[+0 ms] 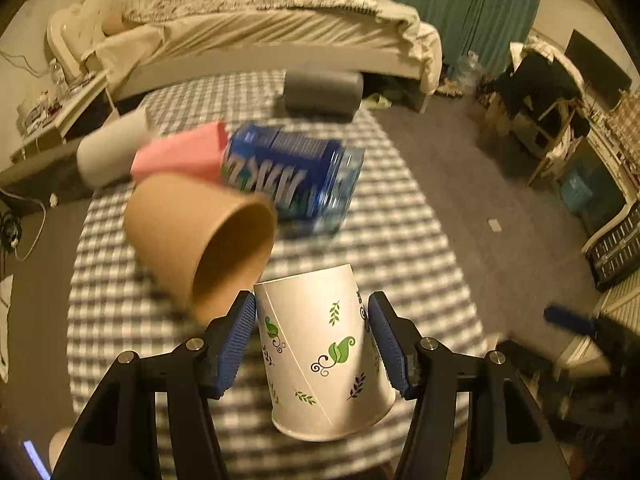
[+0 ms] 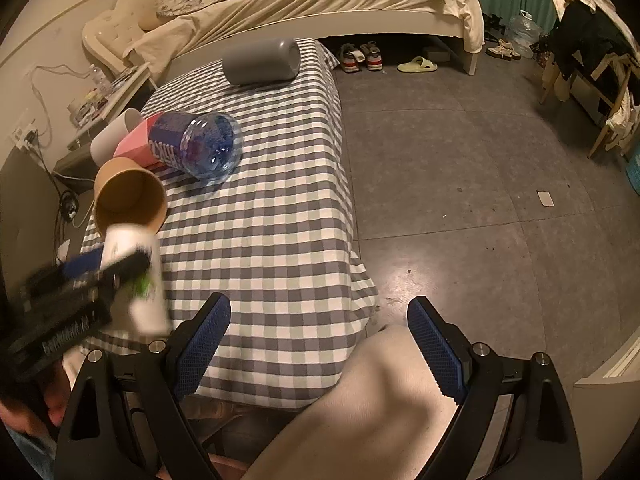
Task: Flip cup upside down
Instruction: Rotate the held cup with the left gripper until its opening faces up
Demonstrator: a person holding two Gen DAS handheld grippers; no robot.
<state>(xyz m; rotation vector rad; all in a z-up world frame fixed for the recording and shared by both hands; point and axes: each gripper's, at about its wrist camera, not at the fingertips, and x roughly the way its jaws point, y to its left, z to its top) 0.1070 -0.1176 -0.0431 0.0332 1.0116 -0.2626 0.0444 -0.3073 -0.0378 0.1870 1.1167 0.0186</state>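
My left gripper (image 1: 312,312) is shut on a white paper cup with green leaf prints (image 1: 324,352). The cup is tilted, its wide rim toward the camera and its base pointing away, held above the checkered table. It also shows blurred in the right wrist view (image 2: 136,276), with the left gripper (image 2: 80,280) around it. My right gripper (image 2: 320,332) is open and empty, over the table's near right edge and a person's knee (image 2: 380,392).
A brown paper cup (image 1: 200,236) lies on its side just left of the white cup. Behind it are a pink box (image 1: 180,156), a blue water bottle (image 1: 296,176), a white tube (image 1: 108,152) and a grey cylinder (image 1: 320,92) on the checkered tablecloth (image 2: 272,208). A bed stands beyond.
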